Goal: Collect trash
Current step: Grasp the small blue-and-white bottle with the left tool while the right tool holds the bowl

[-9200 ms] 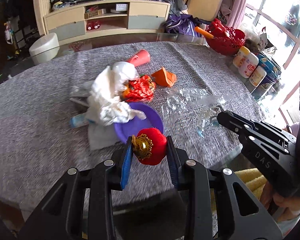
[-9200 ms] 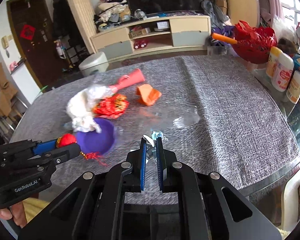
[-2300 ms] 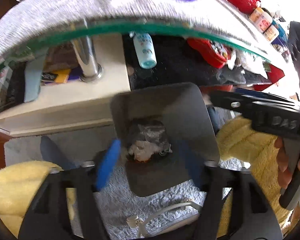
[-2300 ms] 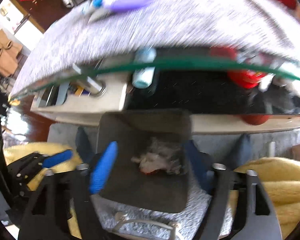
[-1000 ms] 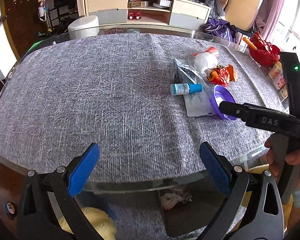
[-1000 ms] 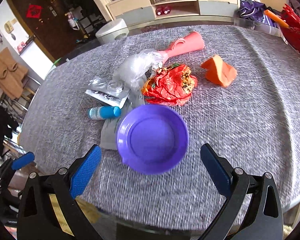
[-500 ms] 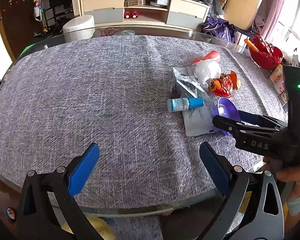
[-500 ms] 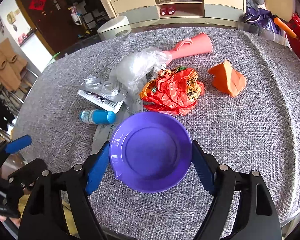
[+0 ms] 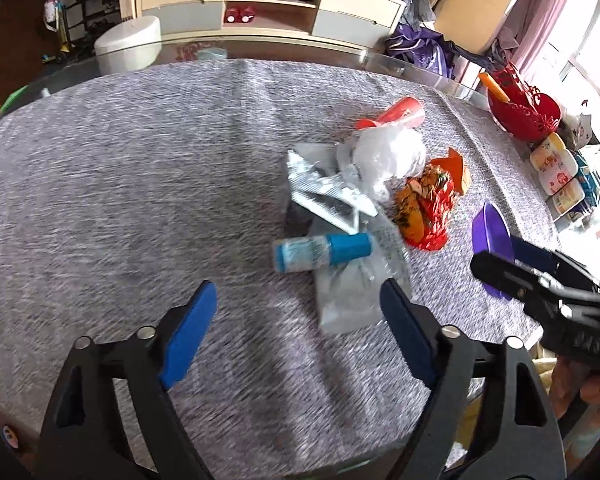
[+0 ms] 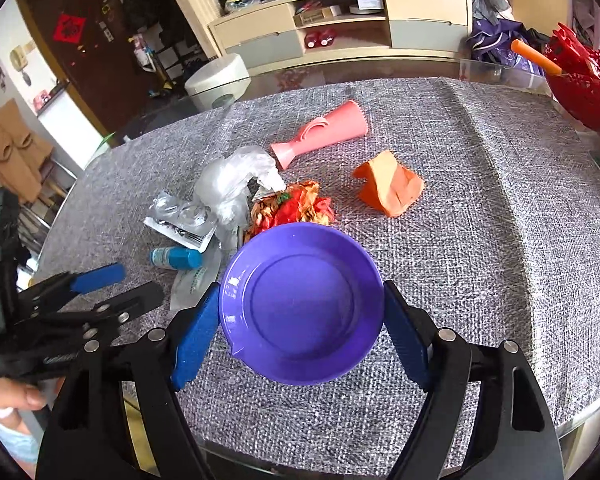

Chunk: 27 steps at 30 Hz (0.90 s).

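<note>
My right gripper [image 10: 300, 304] is shut on a purple bowl [image 10: 300, 344], its blue pads [image 10: 194, 334] pressing the rim on both sides. The left wrist view shows that bowl [image 9: 490, 232] tilted up in the right gripper [image 9: 512, 264]. My left gripper [image 9: 296, 308] hangs over the grey cloth with its jaws closing. Only the near end of a clear wrapper [image 9: 352, 292] lies between its fingers, untouched. Just beyond lie a blue tube [image 9: 322, 250], a silver blister pack [image 9: 320, 188], a white plastic bag [image 9: 388, 152] and red-orange crumpled foil [image 9: 424, 208].
A pink cone [image 10: 324, 134] and an orange wedge [image 10: 390, 188] lie farther back on the cloth. A red basket [image 9: 520, 108] and white jars [image 9: 556, 172] stand at the table's right edge. The glass table edge [image 10: 580, 420] is close in front.
My left gripper has moved forward over the cloth towards the tube and wrapper, and its jaws have narrowed. The right gripper has closed on the purple bowl and tipped it up.
</note>
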Each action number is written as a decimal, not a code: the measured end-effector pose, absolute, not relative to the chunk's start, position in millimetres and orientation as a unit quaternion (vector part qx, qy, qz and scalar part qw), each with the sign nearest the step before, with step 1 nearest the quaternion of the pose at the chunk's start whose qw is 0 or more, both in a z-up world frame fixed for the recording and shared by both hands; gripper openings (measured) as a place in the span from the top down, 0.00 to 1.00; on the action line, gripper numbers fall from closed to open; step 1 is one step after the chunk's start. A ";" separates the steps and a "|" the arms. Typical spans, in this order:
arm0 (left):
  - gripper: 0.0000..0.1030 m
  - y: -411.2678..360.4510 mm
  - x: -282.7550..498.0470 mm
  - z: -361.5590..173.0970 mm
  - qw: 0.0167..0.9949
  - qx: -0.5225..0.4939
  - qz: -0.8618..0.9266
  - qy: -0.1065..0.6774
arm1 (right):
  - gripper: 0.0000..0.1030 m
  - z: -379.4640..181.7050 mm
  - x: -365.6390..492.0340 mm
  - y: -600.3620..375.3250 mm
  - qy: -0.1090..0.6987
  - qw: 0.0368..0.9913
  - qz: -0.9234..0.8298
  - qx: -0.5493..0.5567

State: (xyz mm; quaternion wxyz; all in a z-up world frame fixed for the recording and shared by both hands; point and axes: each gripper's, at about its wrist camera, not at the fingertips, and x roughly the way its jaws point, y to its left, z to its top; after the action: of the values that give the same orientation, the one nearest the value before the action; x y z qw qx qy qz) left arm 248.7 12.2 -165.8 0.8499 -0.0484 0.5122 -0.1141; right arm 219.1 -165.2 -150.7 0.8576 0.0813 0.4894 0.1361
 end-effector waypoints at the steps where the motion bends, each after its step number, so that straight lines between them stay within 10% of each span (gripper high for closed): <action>1: 0.29 9.9 251.5 -166.8 0.849 -0.051 -0.116 0.513 | 0.23 -151.5 219.9 -166.1 0.490 0.857 0.136 0.082; 12: 0.46 -4.3 275.1 -179.5 0.848 -0.049 -0.112 0.516 | 0.23 -160.5 223.8 -171.1 0.499 0.852 0.133 0.088; 27: 0.46 6.0 215.2 -148.3 0.860 -0.033 -0.115 0.497 | 0.23 -134.3 180.4 -171.6 0.482 0.863 0.133 0.077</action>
State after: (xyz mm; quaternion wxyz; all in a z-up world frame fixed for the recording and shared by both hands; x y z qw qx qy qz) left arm 215.2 6.0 -148.3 0.8597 -0.0332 0.4966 -0.1151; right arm 180.4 -171.6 -134.3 0.8627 0.0766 0.4818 0.1334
